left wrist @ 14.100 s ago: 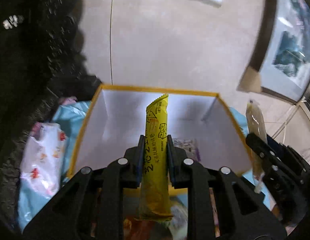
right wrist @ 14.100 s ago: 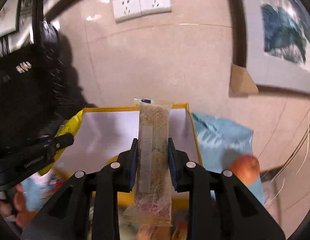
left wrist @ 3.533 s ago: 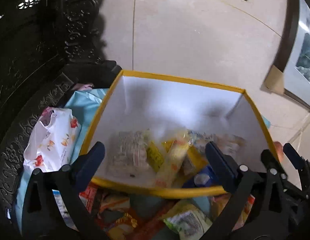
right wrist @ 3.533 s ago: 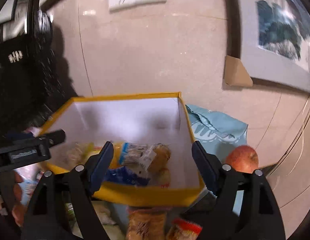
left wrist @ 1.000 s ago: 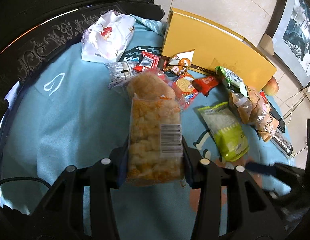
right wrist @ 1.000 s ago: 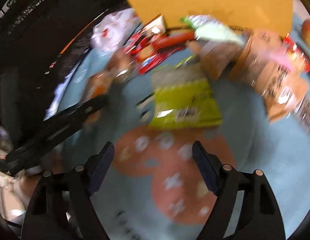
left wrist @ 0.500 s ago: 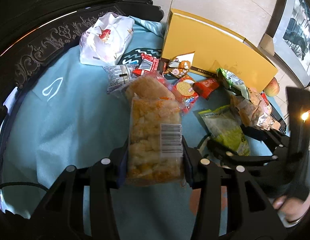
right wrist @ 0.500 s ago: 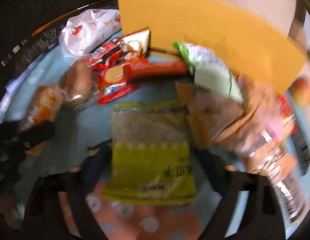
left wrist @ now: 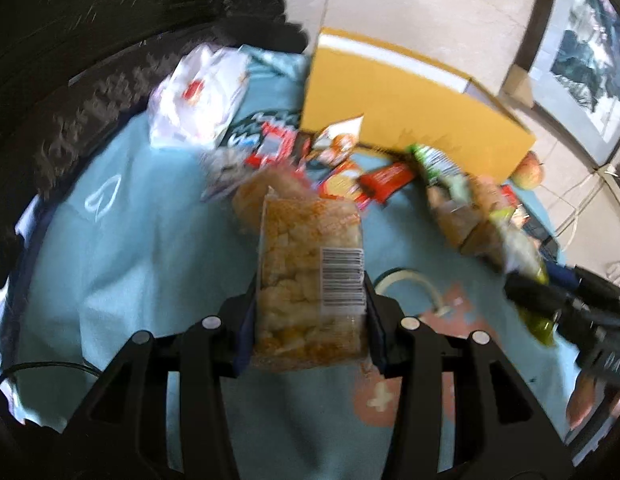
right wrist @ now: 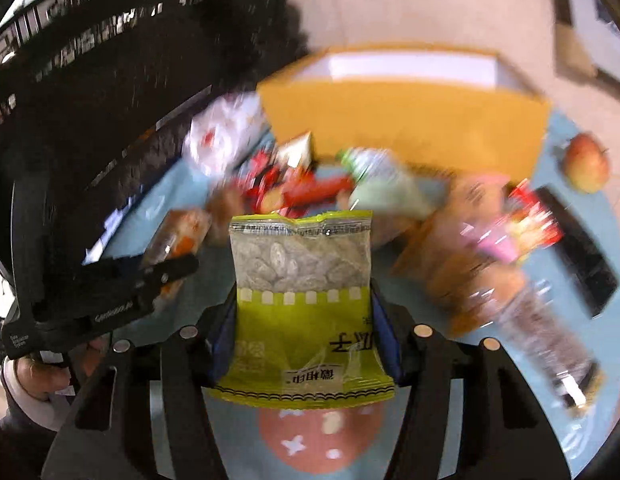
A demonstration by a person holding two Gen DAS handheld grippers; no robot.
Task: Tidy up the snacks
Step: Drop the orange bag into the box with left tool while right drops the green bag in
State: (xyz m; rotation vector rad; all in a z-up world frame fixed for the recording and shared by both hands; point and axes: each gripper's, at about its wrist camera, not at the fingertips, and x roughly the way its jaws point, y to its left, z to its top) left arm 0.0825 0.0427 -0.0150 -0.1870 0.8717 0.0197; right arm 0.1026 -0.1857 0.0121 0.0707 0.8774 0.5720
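Left gripper (left wrist: pixel 310 304) pinches a clear puffed-snack pack (left wrist: pixel 308 276) above the blue cloth (left wrist: pixel 150 248). Right gripper (right wrist: pixel 304 328) jaws are closing on a green seed packet (right wrist: pixel 302 304), lifted clear, before the yellow box (right wrist: pixel 405 128).

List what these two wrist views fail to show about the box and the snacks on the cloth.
- Yellow box contents: both views; its near wall hides the inside.
- Loose snack pile: right wrist view; motion blur smears the labels.
- Green seed packet: its lower edge covers the cloth; whether the closing jaws already press it is unclear.
- Puffed snack pack: left wrist view; hides snacks behind it.
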